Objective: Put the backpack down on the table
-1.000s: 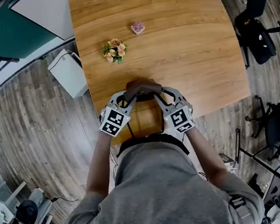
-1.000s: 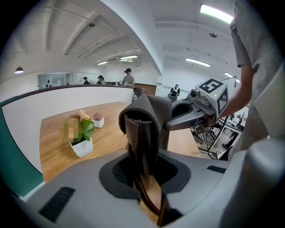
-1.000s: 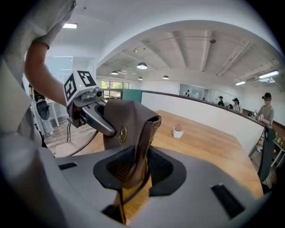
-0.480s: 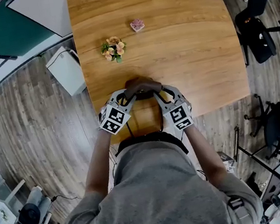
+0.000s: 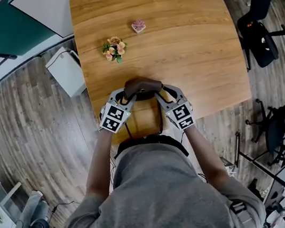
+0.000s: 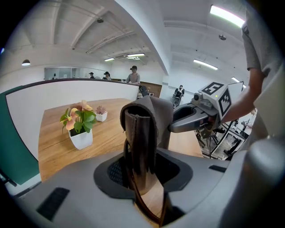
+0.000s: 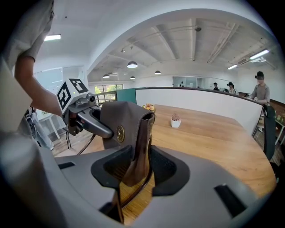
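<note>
Head view, backpack: the brown backpack [image 5: 142, 87] stands at the near edge of the wooden table [image 5: 188, 32], directly in front of the person. Its humped top sits between the two grippers. Whether its base rests fully on the wood is hidden by the hands.
Head view, grippers: the left gripper [image 5: 128, 94] and the right gripper [image 5: 159, 93] meet the top of the bag from either side.
Head view, surroundings: a flower pot [image 5: 114, 49] and a small plant pot [image 5: 139, 26] sit further up the table, well apart from the bag.
Left gripper view, jaws: they have just been opening and stand part-way apart. A brown strap [image 6: 140, 142] hangs upright between them, close to both pads but seemingly no longer pinched.
Left gripper view, beyond: the right gripper reaches in against the far side of the bag.
Right gripper view, jaws: they have just been opening and are now wide. The bag's other strap hangs loose in the gap, with space on both sides, so nothing is gripped.
Right gripper view, beyond: the bag's flap with its brass stud [image 7: 120, 132] stands upright over the wood.
Risk, tipping: the bag is so near the edge that, once both holds are gone, it could lean back and slide off towards the person.
Risk, snagging: a strap still threaded through the left jaws could catch on a pad as that hand pulls away and drag the bag over.
Risk, cause: retreating before the jaws clear the straps.
</note>
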The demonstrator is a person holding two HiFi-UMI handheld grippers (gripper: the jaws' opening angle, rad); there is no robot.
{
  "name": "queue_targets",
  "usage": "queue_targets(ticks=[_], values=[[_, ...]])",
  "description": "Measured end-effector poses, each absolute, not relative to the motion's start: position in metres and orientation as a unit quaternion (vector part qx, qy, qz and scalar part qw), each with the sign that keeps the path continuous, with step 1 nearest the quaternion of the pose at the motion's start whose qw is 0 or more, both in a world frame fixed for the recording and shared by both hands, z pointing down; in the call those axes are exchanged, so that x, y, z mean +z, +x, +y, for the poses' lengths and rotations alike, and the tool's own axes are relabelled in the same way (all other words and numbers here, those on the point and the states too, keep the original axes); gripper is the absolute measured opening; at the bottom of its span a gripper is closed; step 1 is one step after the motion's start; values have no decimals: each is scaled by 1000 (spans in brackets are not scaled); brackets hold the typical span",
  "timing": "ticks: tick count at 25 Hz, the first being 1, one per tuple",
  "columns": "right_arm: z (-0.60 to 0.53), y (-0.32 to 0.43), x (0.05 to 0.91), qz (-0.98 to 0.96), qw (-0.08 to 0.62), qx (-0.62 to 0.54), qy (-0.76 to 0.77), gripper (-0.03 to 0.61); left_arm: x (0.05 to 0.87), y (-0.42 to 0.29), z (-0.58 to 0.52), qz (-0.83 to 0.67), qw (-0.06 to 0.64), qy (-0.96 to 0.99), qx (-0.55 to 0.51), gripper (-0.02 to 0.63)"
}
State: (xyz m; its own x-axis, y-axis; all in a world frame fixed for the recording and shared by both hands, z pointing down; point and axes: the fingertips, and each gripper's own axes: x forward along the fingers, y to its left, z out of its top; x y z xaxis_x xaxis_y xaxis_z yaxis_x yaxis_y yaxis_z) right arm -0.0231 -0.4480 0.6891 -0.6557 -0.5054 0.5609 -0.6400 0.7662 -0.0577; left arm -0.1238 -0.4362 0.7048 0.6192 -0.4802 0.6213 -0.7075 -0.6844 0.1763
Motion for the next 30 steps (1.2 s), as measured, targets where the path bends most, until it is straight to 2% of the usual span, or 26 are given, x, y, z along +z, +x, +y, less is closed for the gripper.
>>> queue_targets(ticks=[5,11,25,30], values=[[-435,-15,692,-899,280,126,314,152,700,-126,-432,-363,209,869,263,196],[-424,-8,678,-901,267,124,319,153,686,-127,-423,-375,208,864,266,227],[-372,15,660,-905,252,116,322,151,656,-154,-387,-455,204,833,238,233],[-356,24,646,-907,242,108,326,128,639,-142,-362,-452,212,839,216,221]])
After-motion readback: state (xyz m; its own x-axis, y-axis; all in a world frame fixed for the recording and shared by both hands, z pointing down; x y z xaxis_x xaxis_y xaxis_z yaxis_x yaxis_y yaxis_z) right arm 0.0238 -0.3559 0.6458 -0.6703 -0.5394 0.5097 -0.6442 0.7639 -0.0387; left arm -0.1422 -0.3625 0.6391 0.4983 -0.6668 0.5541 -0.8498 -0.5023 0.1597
